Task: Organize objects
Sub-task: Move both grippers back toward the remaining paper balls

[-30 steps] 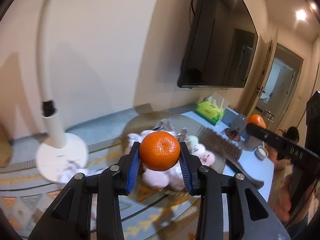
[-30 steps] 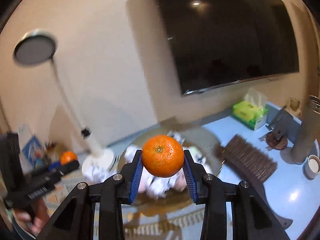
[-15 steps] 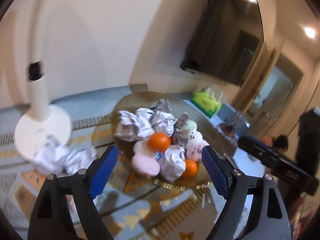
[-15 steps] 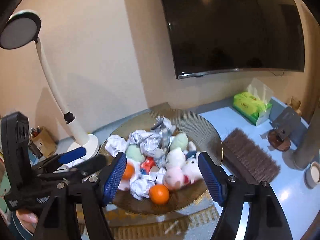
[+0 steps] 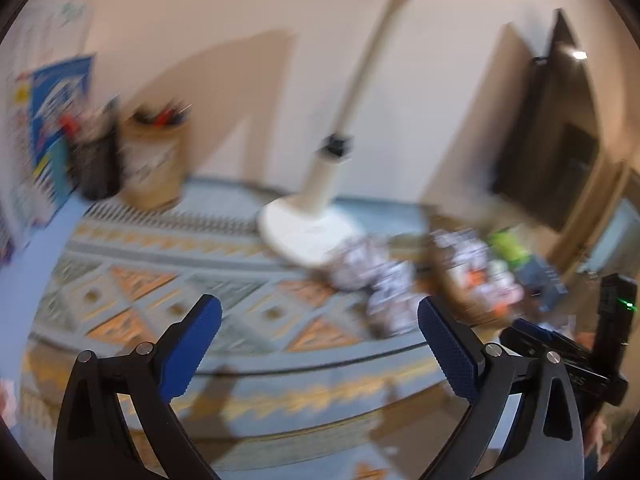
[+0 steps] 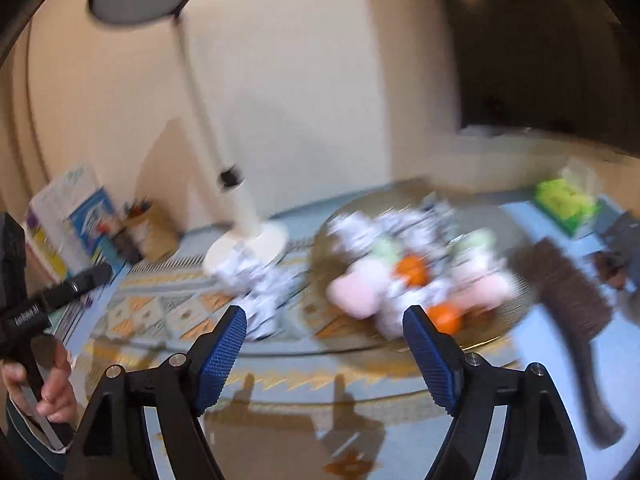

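Beyond the right tool (image 6: 324, 334), oranges (image 6: 412, 270) in bowl (image 6: 516, 300), both tools' jaws opening, empty.

No text can be read. White lettering runs along the left tool (image 6: 56, 296) body seen from the right wrist, too blurred to make out. The poster (image 5: 52, 120) by the wall shows print that is smeared past reading.

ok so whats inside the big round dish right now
The dish holds two oranges, crumpled foil balls and pink and pale green soft toys, all blurred. Whatever lies under the pile is covered.
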### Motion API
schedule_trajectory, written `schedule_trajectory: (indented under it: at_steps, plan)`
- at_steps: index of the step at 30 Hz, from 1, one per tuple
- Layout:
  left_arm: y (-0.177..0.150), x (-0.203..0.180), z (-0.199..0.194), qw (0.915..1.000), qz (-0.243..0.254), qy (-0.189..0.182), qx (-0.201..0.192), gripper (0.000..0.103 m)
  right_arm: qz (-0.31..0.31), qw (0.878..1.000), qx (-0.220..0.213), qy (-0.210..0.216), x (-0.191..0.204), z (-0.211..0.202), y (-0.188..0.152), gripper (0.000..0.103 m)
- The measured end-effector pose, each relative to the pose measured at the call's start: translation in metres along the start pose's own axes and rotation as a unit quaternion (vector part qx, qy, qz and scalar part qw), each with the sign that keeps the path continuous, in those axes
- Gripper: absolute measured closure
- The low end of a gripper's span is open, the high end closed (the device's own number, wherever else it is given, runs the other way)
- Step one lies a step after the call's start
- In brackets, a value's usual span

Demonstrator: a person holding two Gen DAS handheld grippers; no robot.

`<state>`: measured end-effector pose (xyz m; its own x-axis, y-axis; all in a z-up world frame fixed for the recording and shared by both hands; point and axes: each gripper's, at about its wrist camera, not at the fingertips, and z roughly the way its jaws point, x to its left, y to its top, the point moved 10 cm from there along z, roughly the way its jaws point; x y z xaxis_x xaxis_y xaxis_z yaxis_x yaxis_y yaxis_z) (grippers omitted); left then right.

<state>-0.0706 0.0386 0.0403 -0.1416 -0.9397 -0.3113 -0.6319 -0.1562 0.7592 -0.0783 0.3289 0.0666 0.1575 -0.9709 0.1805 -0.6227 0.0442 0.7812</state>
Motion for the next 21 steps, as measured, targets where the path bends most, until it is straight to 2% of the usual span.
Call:
schedule_trajectory:
  at_steps: [1, 4, 6, 7, 10, 13, 14, 21]
  plan:
    - [-0.011, 0.014, 0.010, 0.9997, 0.000, 0.021, 0.012, 0.004, 0.000, 1.000, 0.013, 0.008, 0.009, 0.010, -0.008, 0.024]
    - [-0.036, 0.035, 0.027, 0.9984, 0.004, 0.046, 0.034, 0.004, 0.000, 0.998, 0.052, 0.029, 0.036, 0.047, -0.038, 0.024]
    - [-0.048, 0.040, 0.033, 0.9981, 0.008, 0.052, 0.031, 0.004, -0.022, 0.997, 0.073, 0.012, 0.047, 0.070, -0.059, 0.024]
    - [-0.053, 0.042, 0.038, 0.9967, 0.011, 0.067, 0.045, 0.005, -0.034, 0.997, 0.076, -0.001, 0.049, 0.077, -0.066, 0.024]
    - [-0.047, 0.033, 0.035, 0.9971, 0.035, 0.062, 0.025, 0.004, -0.091, 0.990, 0.093, -0.049, 0.057, 0.092, -0.085, 0.024]
    - [-0.049, 0.031, 0.036, 0.9968, 0.039, 0.060, 0.036, 0.003, -0.121, 0.988, 0.077, -0.063, 0.066, 0.091, -0.085, 0.012]
    - [-0.050, 0.032, 0.037, 0.9968, 0.036, 0.060, 0.038, 0.003, -0.125, 0.987, 0.081, -0.067, 0.066, 0.092, -0.086, 0.012]
    - [-0.055, 0.036, 0.041, 0.9967, 0.030, 0.057, 0.050, 0.003, -0.089, 0.989, 0.105, -0.055, 0.055, 0.101, -0.089, 0.011]
